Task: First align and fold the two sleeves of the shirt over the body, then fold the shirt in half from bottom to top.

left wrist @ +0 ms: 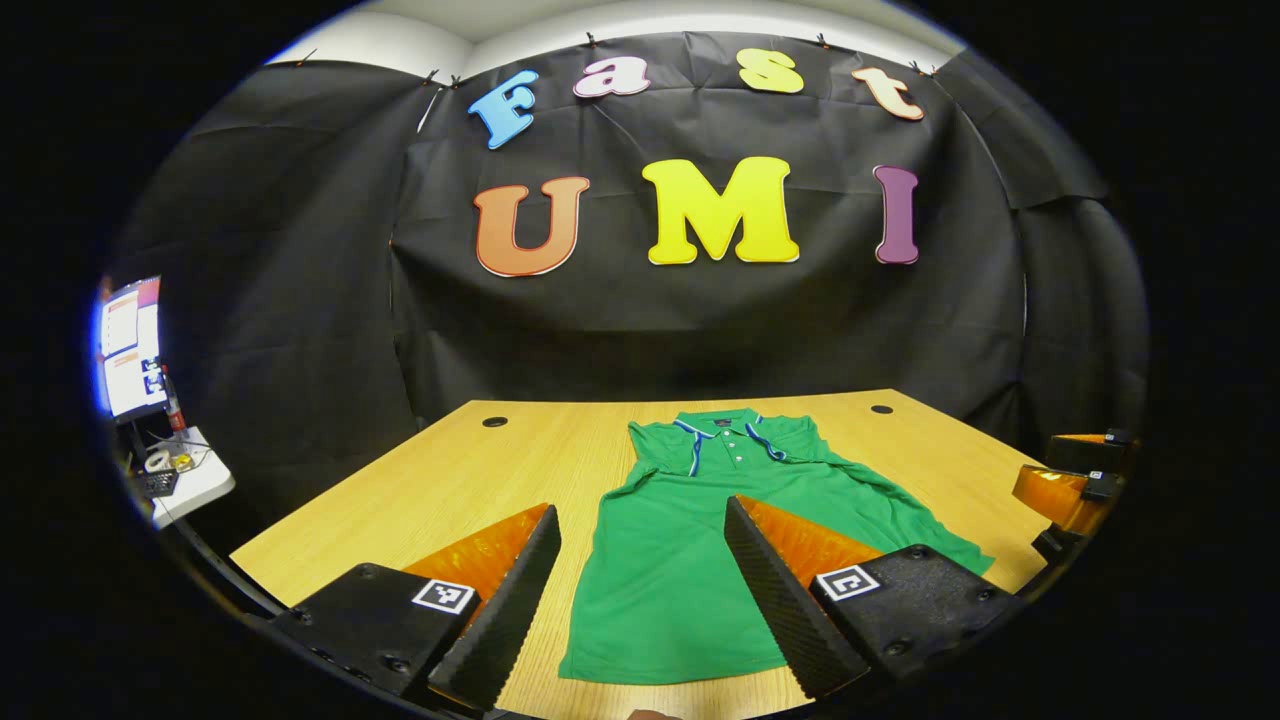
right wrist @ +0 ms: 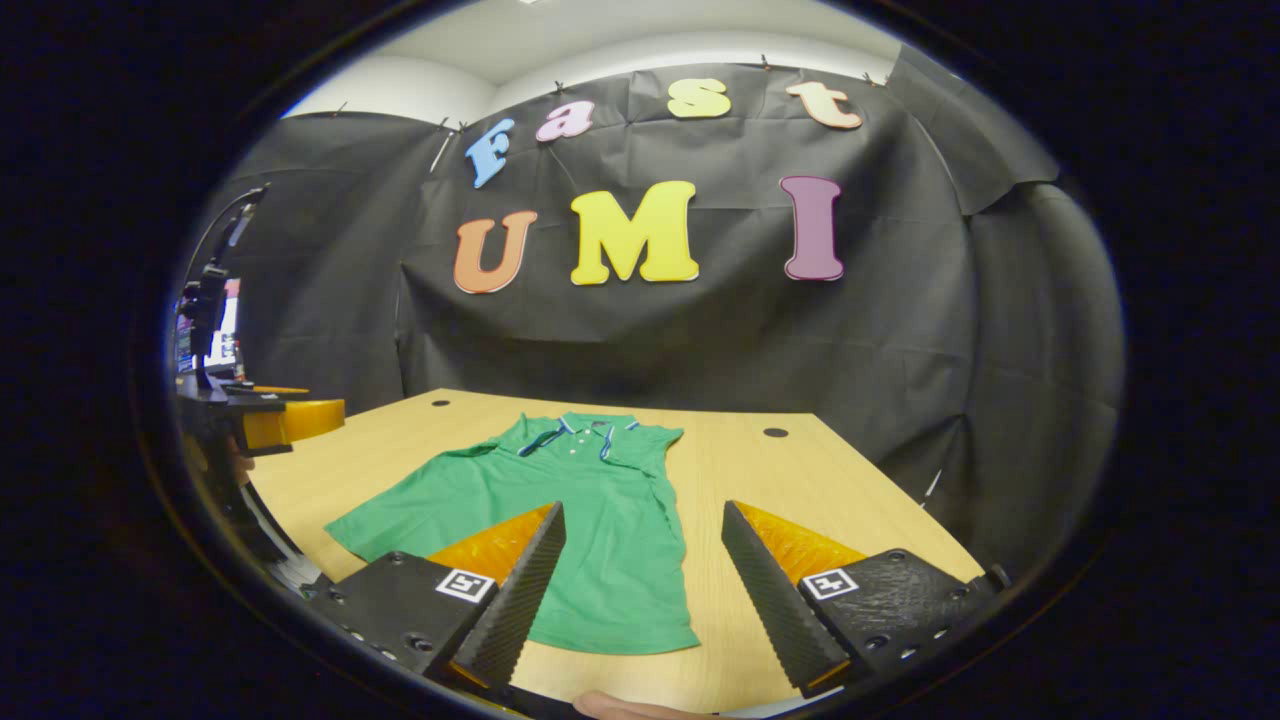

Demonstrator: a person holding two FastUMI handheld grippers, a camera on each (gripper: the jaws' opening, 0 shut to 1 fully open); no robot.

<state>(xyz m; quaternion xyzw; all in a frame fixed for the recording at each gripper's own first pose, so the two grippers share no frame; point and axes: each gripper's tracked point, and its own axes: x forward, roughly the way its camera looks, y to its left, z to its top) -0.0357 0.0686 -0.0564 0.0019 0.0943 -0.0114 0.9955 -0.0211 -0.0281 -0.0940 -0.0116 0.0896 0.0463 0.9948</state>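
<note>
The green shirt [left wrist: 690, 560] lies flat on the wooden table [left wrist: 450, 480], its collar [left wrist: 728, 432] pointing to the far wall and its hem toward the near edge, so the long axis runs from near to far. It sits about in the middle of the table's width.

In the left gripper view the left gripper [left wrist: 640, 590] hangs above the near part of the shirt with its fingers spread wide and nothing between them. This view also shows a monitor [left wrist: 130, 345] and a small white side table [left wrist: 190, 480] at the far left, and the right gripper [left wrist: 1075, 475] at the right edge, beside the table's right side.

In the right gripper view the right gripper [right wrist: 640, 590] is likewise wide open and empty, above the shirt's right side and the bare wood next to it. Here the left gripper [right wrist: 285, 420] shows at the left, and a fingertip [right wrist: 620, 708] at the bottom edge.

One side of the shirt spreads out wider than the other. There is bare wood on both sides of the shirt and behind the collar, where two dark round holes [left wrist: 495, 422] sit near the far edge.
</note>
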